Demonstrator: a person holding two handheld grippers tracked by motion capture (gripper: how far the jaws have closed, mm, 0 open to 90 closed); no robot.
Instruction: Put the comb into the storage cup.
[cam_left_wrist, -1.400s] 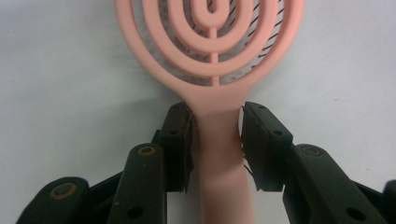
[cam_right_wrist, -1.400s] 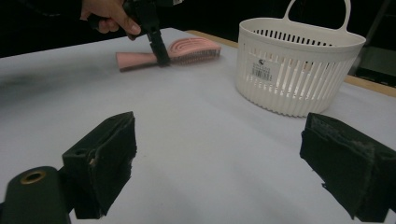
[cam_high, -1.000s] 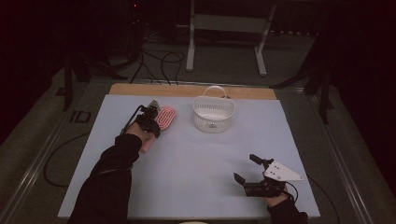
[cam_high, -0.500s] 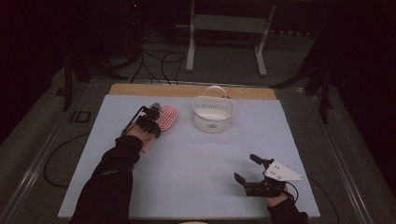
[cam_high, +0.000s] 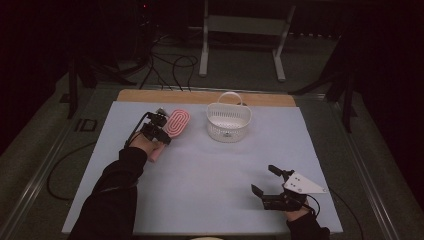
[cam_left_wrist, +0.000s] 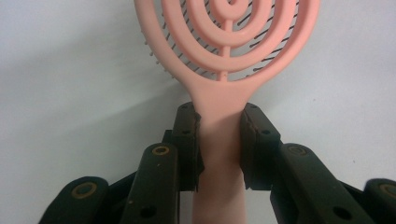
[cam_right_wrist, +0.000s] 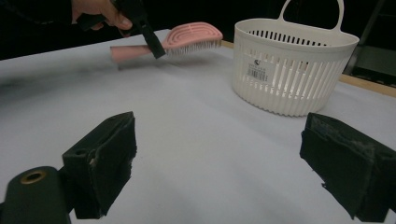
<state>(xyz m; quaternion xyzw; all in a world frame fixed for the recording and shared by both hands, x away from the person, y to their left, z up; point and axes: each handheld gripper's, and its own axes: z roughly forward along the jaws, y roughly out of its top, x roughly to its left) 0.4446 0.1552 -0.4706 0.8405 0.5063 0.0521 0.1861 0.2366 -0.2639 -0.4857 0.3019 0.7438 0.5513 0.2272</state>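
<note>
pink plastic hairbrush (cam_left_wrist: 229, 70) sits clamped by its handle neck between the two black pads of the left gripper (cam_left_wrist: 219, 144), bristles facing down, its head just left of the white basket (cam_high: 229, 121) in the high view. seen from the right gripper view, the brush (cam_right_wrist: 173, 41) hangs a little above the pale table sheet (cam_right_wrist: 196, 140), left of the basket (cam_right_wrist: 294, 70). right gripper (cam_high: 264, 181) rests well apart from the basket, toward the near edge of the sheet, jaws spread wide with nothing between them.
</note>
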